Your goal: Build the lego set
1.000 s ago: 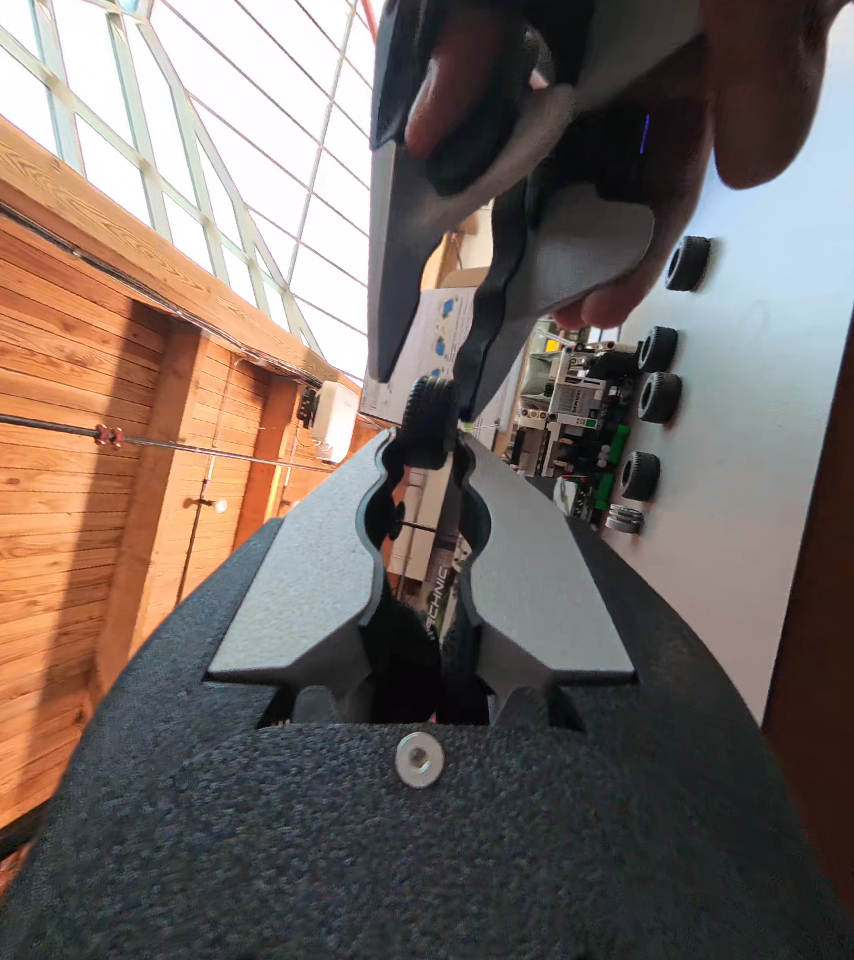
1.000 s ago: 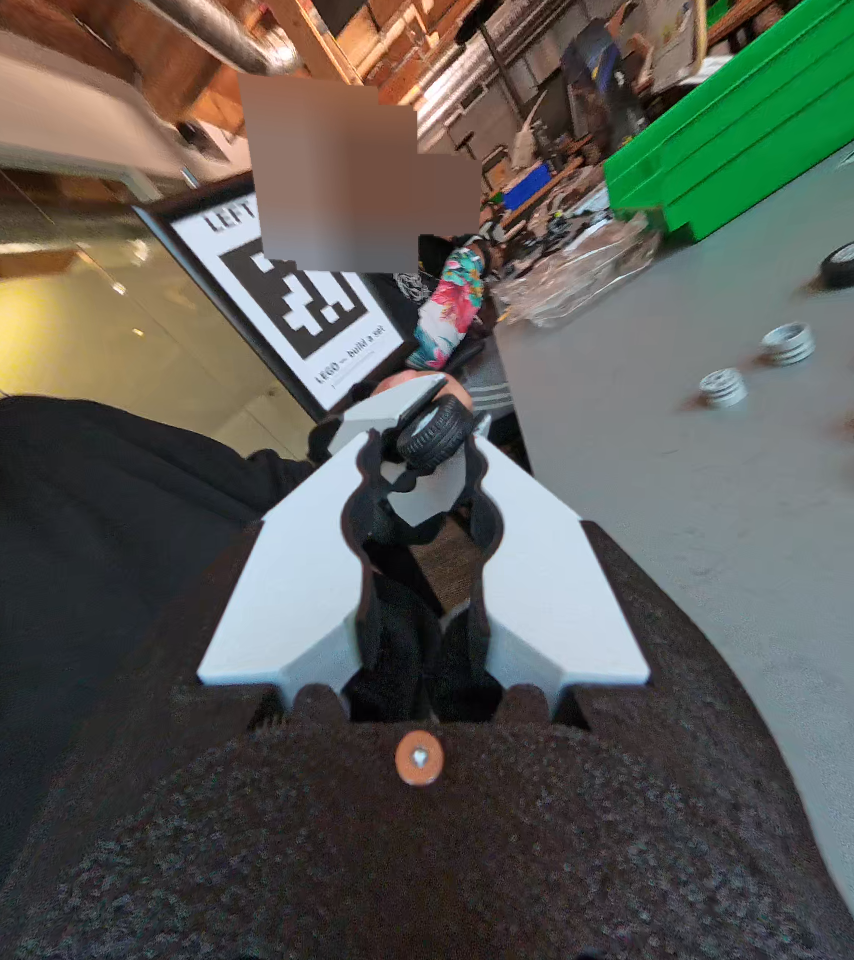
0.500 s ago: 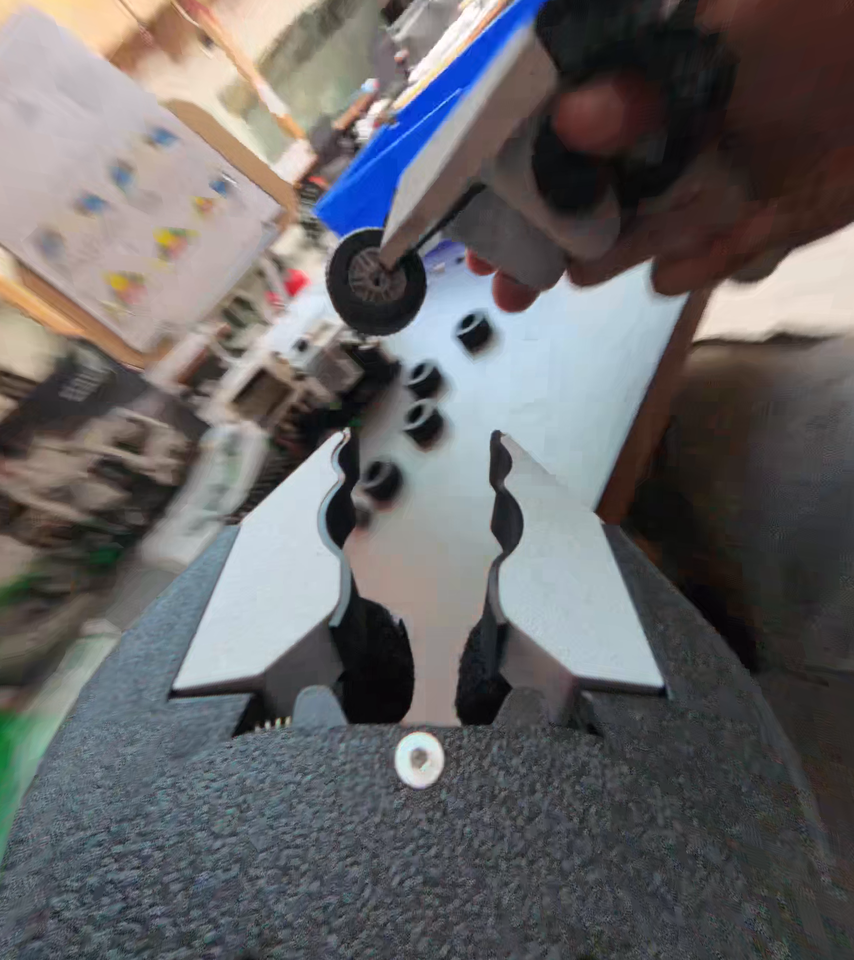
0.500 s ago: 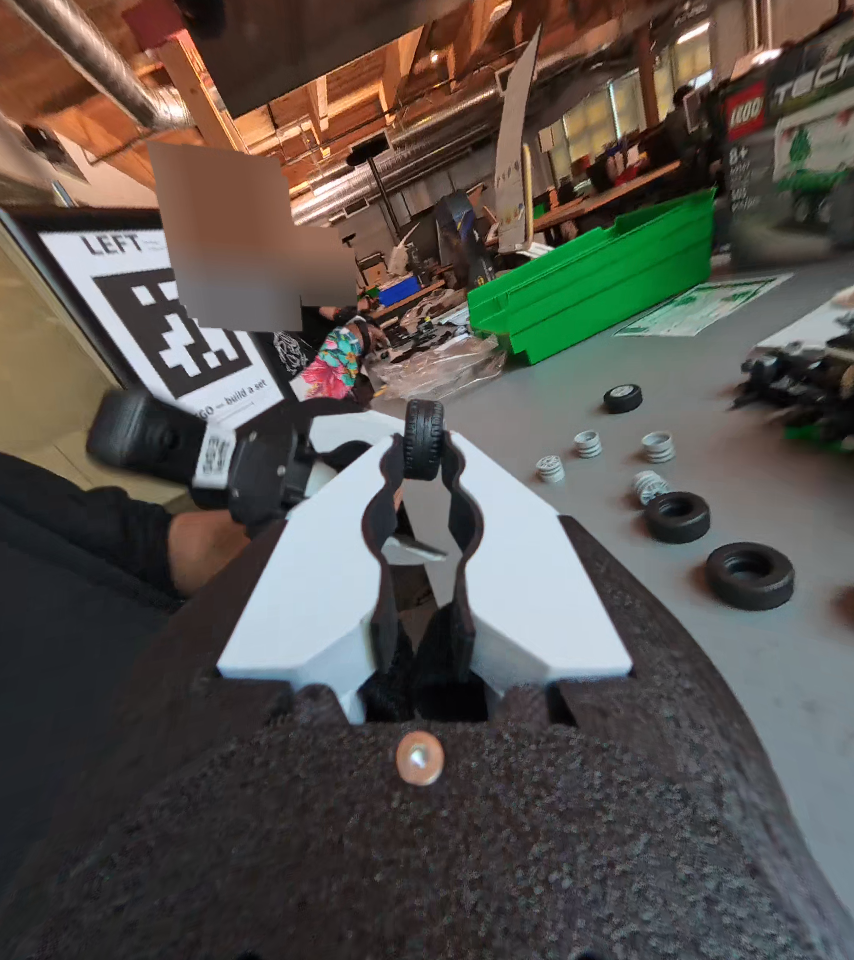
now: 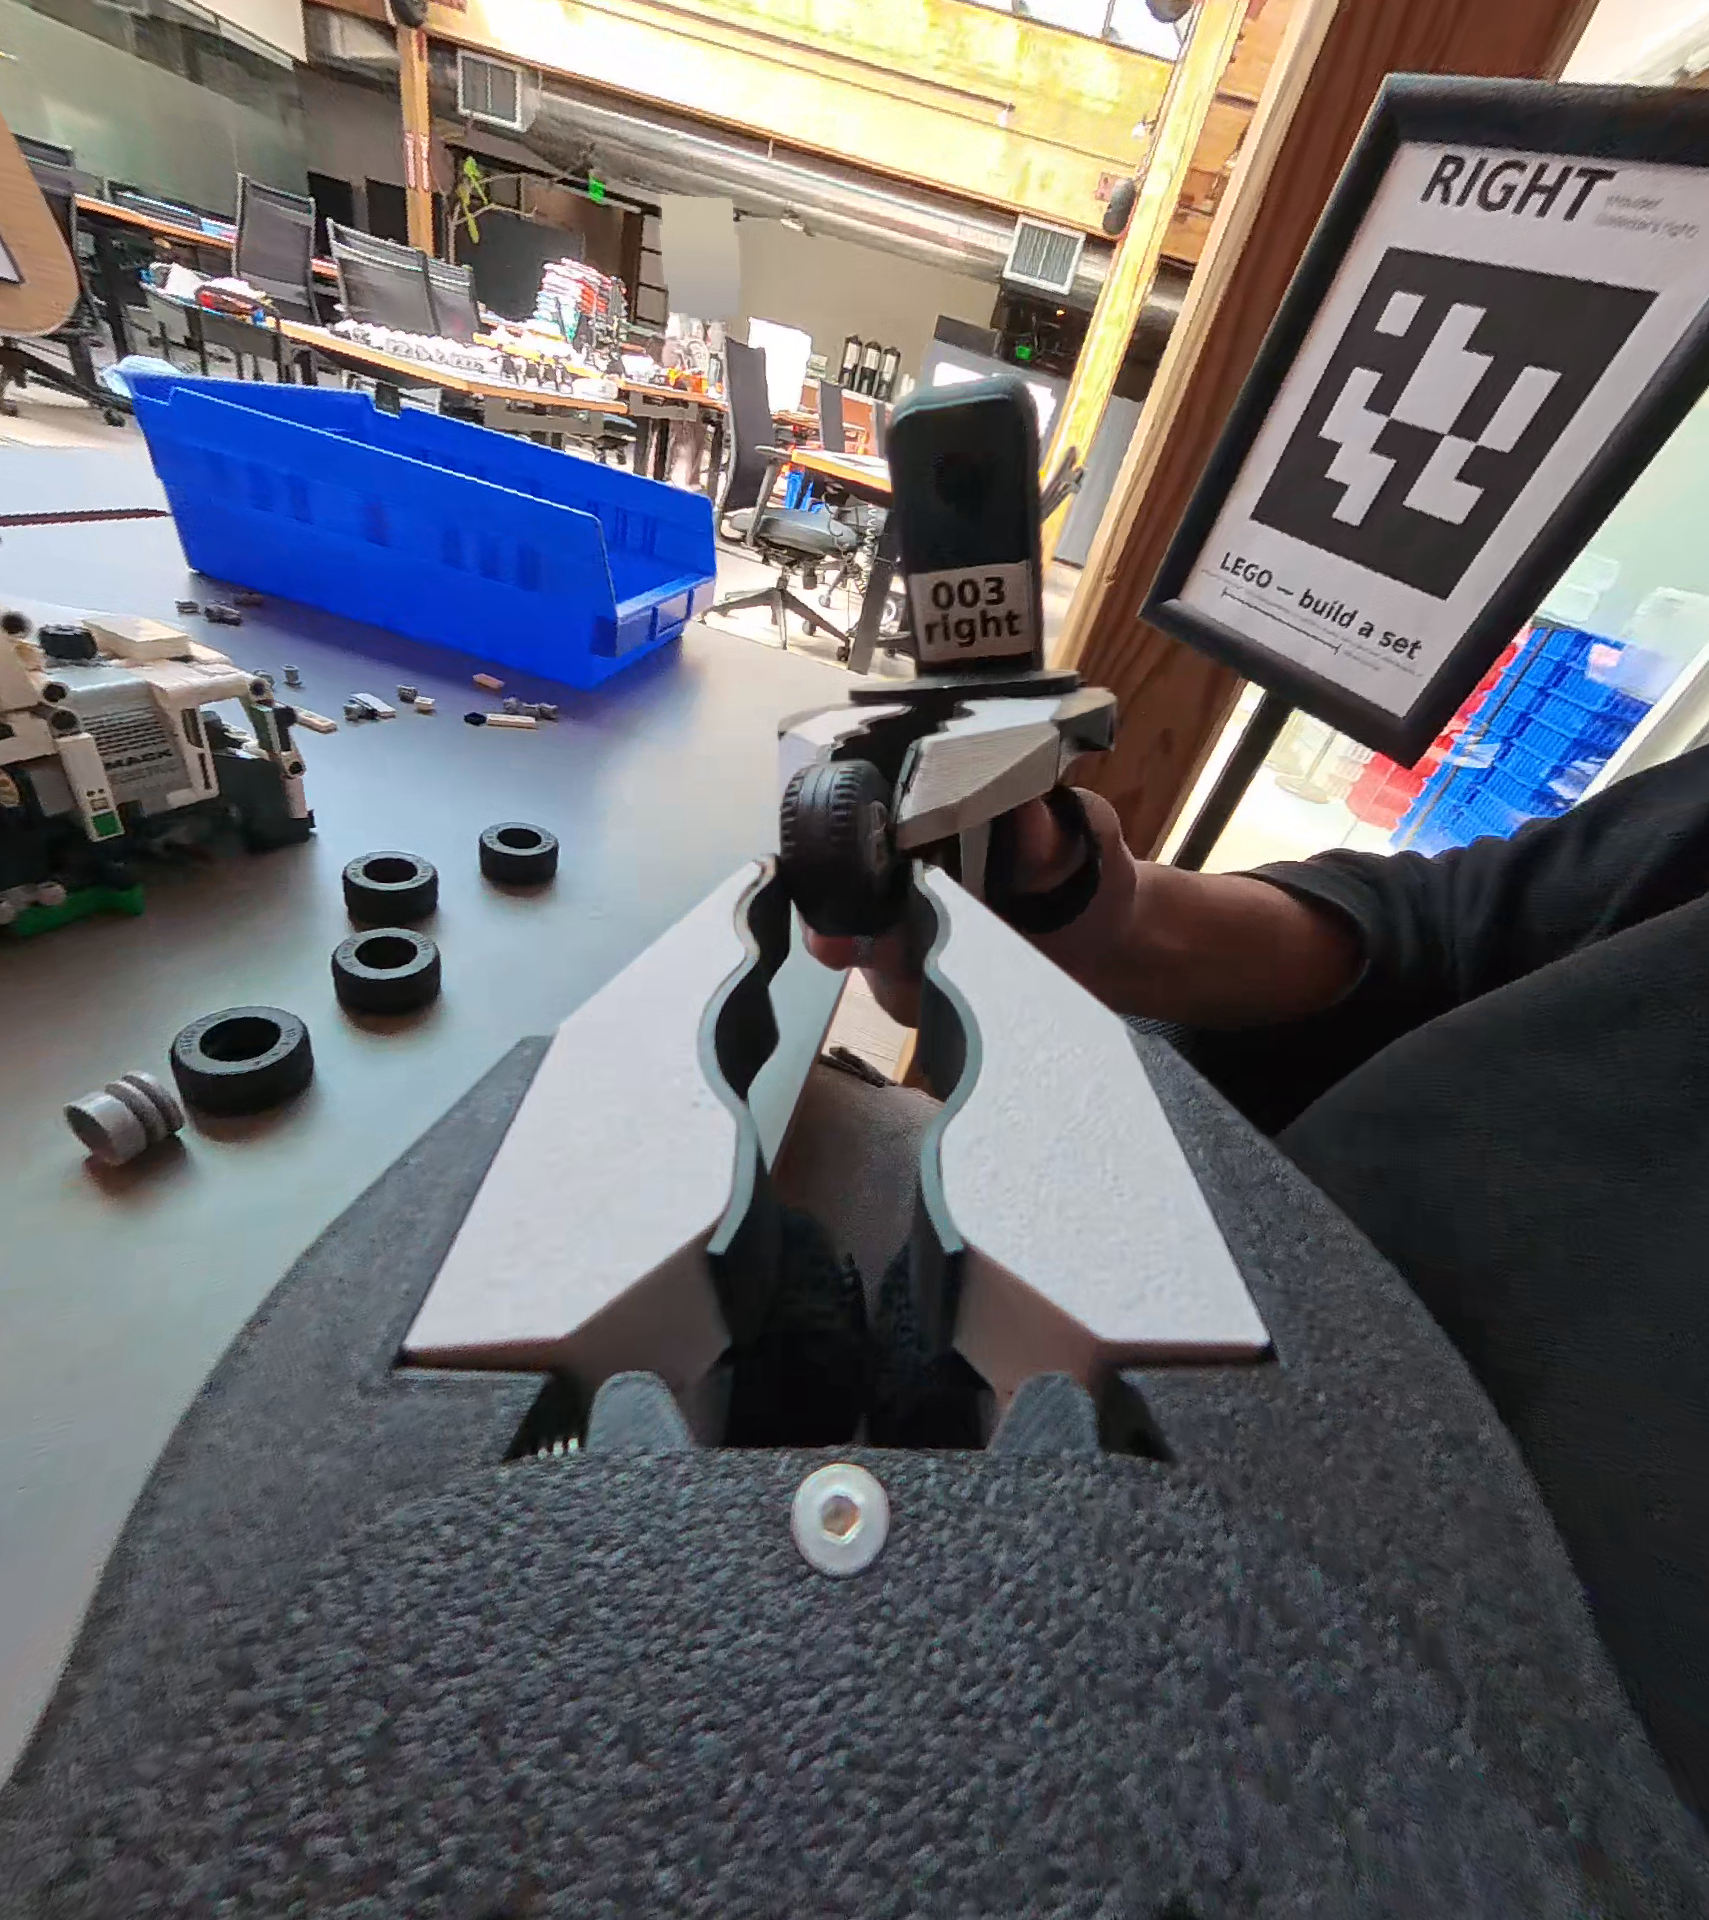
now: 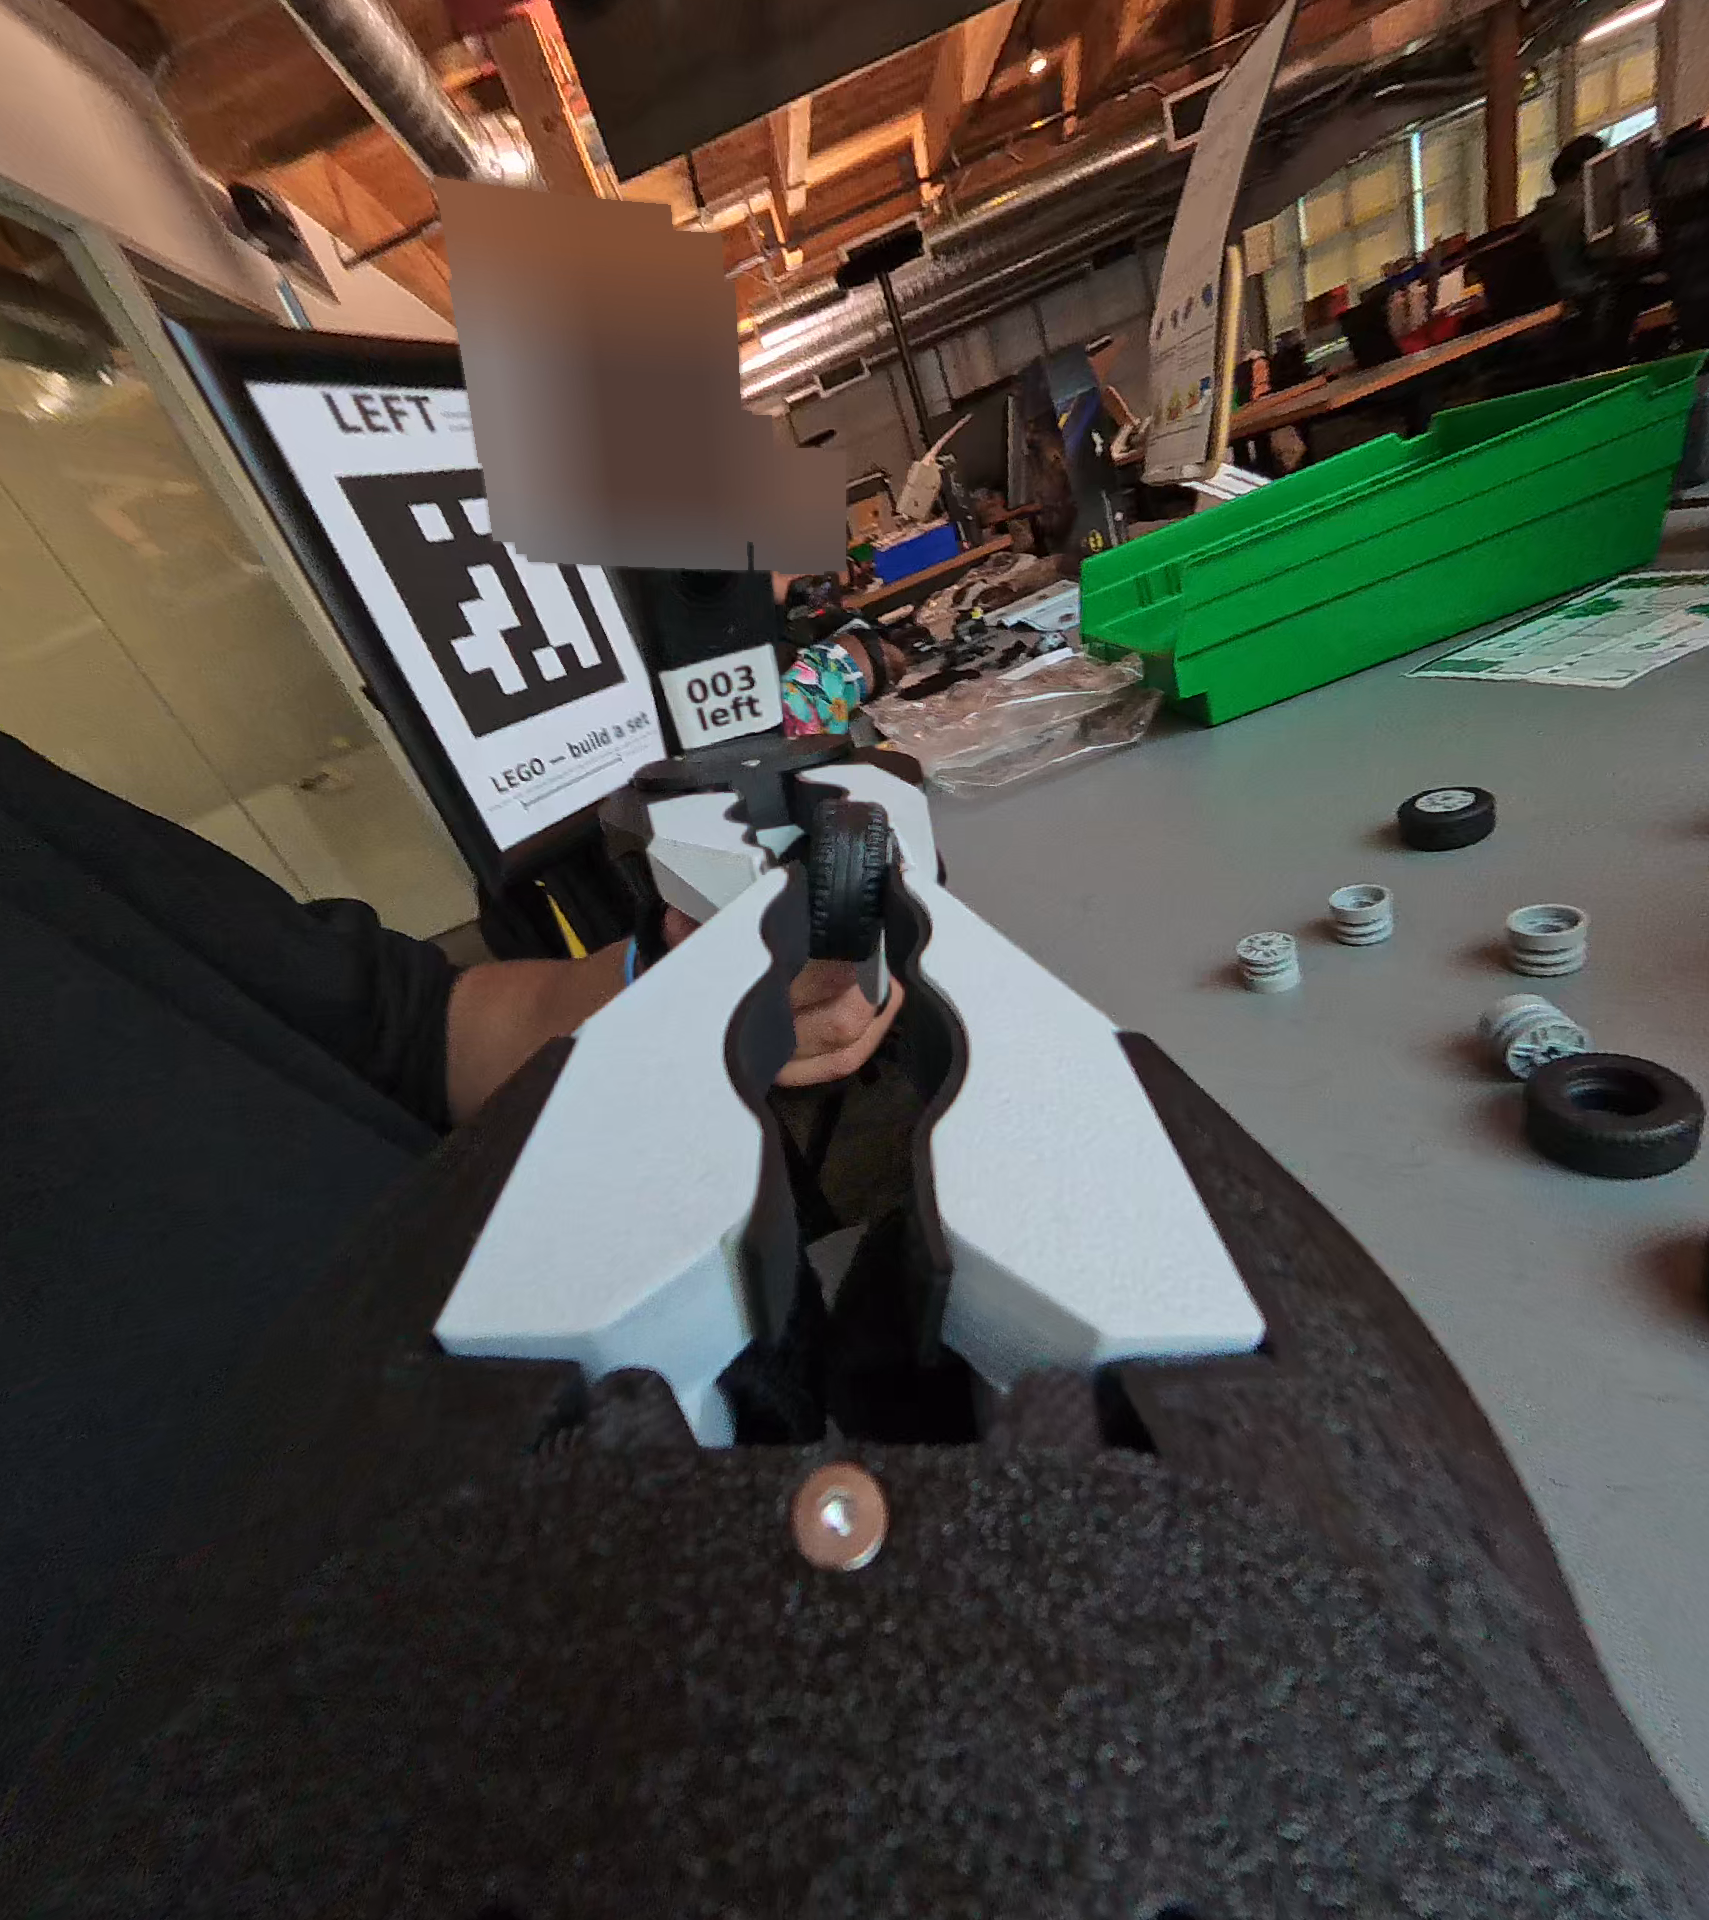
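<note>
the right gripper (image 6: 845, 883) pinches the wheel (image 6: 848, 881) at its tips, off the table's (image 5: 621, 790) near edge, tread facing the left gripper (image 5: 842, 883), whose half-open jaws flank the wheel, though i cannot tell whether they touch it.

Probably a workshop: exposed ducts (image 6: 382, 94), parts bins (image 5: 414, 540), cluttered workbenches (image 5: 517, 374).

Black wheel (image 5: 834, 844) between both claws' tips.
</note>
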{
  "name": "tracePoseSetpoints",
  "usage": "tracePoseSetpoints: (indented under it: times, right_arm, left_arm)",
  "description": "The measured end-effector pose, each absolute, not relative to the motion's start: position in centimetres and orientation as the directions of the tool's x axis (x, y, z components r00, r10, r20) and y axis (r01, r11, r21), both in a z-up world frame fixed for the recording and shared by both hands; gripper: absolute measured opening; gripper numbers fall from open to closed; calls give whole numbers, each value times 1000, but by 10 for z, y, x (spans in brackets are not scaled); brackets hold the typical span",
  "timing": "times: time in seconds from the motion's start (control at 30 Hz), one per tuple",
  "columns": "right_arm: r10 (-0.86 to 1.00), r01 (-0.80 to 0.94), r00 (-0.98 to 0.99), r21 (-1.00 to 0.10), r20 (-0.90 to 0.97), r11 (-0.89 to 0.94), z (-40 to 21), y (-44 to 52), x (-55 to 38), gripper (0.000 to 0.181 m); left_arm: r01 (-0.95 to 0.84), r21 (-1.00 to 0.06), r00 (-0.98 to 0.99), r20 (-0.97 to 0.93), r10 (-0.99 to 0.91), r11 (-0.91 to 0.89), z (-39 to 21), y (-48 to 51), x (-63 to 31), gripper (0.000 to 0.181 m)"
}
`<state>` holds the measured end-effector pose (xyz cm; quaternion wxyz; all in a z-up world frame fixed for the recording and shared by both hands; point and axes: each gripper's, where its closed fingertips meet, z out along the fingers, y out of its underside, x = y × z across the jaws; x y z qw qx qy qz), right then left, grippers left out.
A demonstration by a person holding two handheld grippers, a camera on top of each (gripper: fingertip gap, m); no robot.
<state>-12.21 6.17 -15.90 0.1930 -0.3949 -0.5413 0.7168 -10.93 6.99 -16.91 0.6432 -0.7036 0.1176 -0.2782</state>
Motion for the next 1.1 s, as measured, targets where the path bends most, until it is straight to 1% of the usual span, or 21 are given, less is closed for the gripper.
tracePoseSetpoints:
  times: [0.2, 0.3, 0.37, 0.4, 0.43, 0.47, 0.57, 0.63, 0.73, 0.8, 0.93, 1.03, 1.07, 1.1]
  right_arm:
    - [617, 186, -654, -883, -439, -431, -157, 60, -120, 12]
    - [604, 190, -659, -877, -448, -442, -157, 58, -121, 12]
    - [667, 157, -633, -909, -393, -386, -159, 59, -123, 14]
    - [681, 153, -630, -919, -373, -363, -159, 57, -123, 19]
    - [679, 165, -636, -924, -367, -346, -159, 54, -122, 19]
    - [685, 163, -635, -929, -356, -332, -159, 54, -122, 15]
    - [703, 197, -639, -950, -313, -243, -162, 53, -118, 14]
    - [643, 268, -666, -926, -378, -267, -159, 48, -112, 14]
    - [490, 338, -723, -867, -488, -365, -147, 37, -101, 13]
    - [370, 393, -745, -814, -554, -428, -141, 31, -96, 13]
    - [226, 459, -760, -749, -610, -479, -138, 25, -90, 13]
    - [165, 483, -760, -717, -629, -503, -138, 24, -89, 13]
    - [196, 467, -761, -732, -619, -497, -140, 26, -91, 13]
    - [272, 422, -767, -775, -582, -470, -143, 28, -94, 13]
  left_arm:
    - [213, -963, 784, 269, -559, -164, -168, 65, -108, 17]
    - [221, -961, 772, 278, -572, -169, -167, 63, -109, 16]
    - [203, -963, 788, 267, -554, -175, -171, 65, -111, 15]
    - [189, -967, 797, 254, -549, -173, -172, 66, -111, 15]
    - [183, -968, 793, 250, -555, -174, -171, 65, -108, 15]
    - [185, -967, 785, 252, -565, -174, -171, 64, -106, 14]
    - [163, -970, 785, 239, -572, -181, -173, 63, -102, 15]
    - [142, -976, 768, 215, -603, -166, -171, 58, -97, 15]
    - [125, -982, 712, 188, -676, -141, -160, 46, -87, 14]
    - [140, -980, 666, 200, -719, -143, -154, 38, -82, 13]
    - [220, -960, 569, 272, -776, -175, -150, 30, -77, 12]
    - [252, -947, 524, 308, -794, -200, -151, 29, -76, 11]
    - [246, -948, 538, 307, -785, -201, -153, 30, -77, 12]
    - [227, -954, 572, 295, -766, -198, -155, 33, -80, 12]
